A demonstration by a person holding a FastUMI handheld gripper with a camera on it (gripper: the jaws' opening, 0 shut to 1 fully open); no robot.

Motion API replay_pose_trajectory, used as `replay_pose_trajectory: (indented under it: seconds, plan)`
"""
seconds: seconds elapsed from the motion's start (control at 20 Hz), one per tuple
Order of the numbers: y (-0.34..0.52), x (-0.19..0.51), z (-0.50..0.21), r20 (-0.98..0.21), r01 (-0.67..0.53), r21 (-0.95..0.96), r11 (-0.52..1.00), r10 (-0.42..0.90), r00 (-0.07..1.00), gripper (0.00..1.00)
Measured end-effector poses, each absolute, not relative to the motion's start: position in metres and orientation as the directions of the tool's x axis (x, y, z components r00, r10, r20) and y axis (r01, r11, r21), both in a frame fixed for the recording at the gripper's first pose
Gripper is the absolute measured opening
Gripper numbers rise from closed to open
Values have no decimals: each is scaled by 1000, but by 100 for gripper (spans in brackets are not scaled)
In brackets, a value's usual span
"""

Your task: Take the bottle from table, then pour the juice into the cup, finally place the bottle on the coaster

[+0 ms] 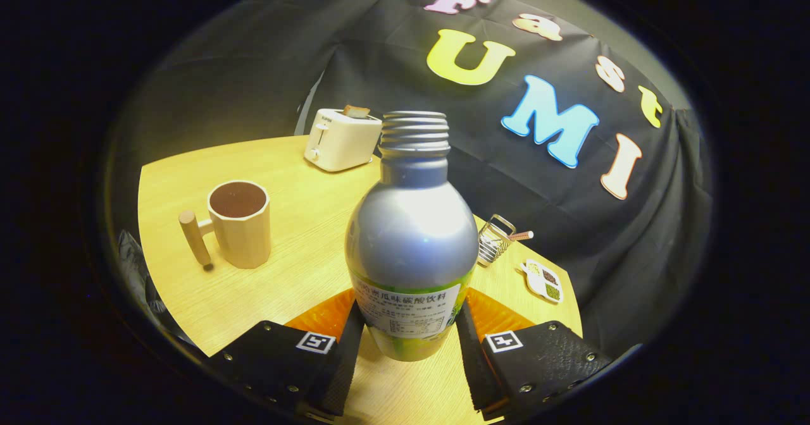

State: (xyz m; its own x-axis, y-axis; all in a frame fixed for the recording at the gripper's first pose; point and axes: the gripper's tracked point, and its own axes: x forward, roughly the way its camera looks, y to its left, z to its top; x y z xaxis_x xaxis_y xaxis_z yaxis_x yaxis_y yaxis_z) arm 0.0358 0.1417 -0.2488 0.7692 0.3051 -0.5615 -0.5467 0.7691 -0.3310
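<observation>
Silver metal bottle with green label, cap off, threaded neck bare (pixel 411 235), stands upright between fingers of gripper (pixel 410 343). Both fingers press bottle's lower sides: clenched grasp.

Bottle appears lifted above orange coaster (pixel 326 316), which lies behind its base on wooden worktop (pixel 304 222); contact cannot be told.

Tan faceted wooden cup with peg handle (pixel 239 222) sits left of bottle, well apart.

White toaster (pixel 340 139) stands beyond bottle.

Risks, as judged: grip low on smooth rounded metal, so bottle may slip or swing when tilted; open neck spills if tipped before reaching cup.
</observation>
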Motion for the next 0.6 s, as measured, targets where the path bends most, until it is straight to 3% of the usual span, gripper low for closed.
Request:
replay_pose_trajectory:
  seconds: [0.6]
  plan:
    - [164,30,-265,-633,-630,-491,602,251,733,72]
